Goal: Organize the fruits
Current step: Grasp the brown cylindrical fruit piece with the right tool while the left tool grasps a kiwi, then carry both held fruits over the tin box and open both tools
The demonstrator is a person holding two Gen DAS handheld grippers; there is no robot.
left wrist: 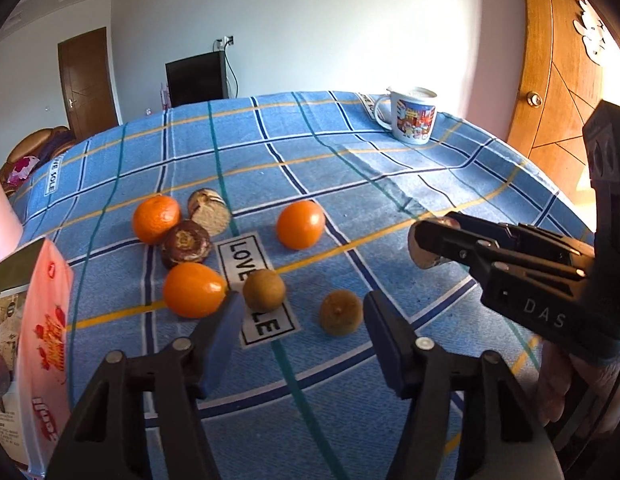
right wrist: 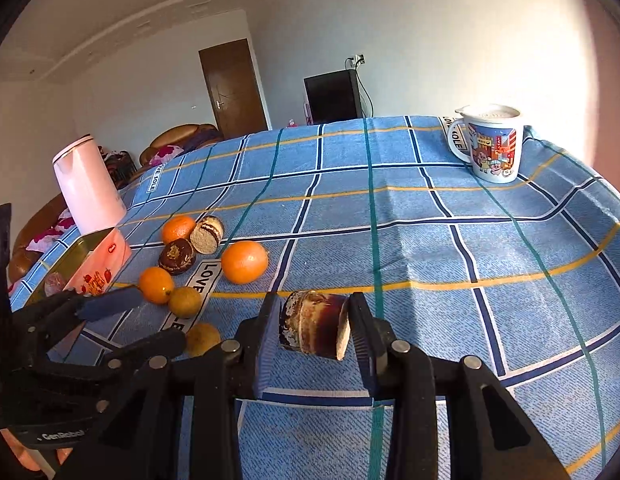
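Right gripper (right wrist: 314,330) clamps a cake (right wrist: 314,328); left gripper (left wrist: 303,334), jaws half-open and empty, must straddle a kiwi (left wrist: 340,312) next.

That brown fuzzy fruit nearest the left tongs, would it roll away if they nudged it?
Probably. The kiwi looks rounded and sits free on the flat tablecloth, so a nudge might roll it. Its fuzzy skin likely grips the pads well. It may bruise if squeezed hard.
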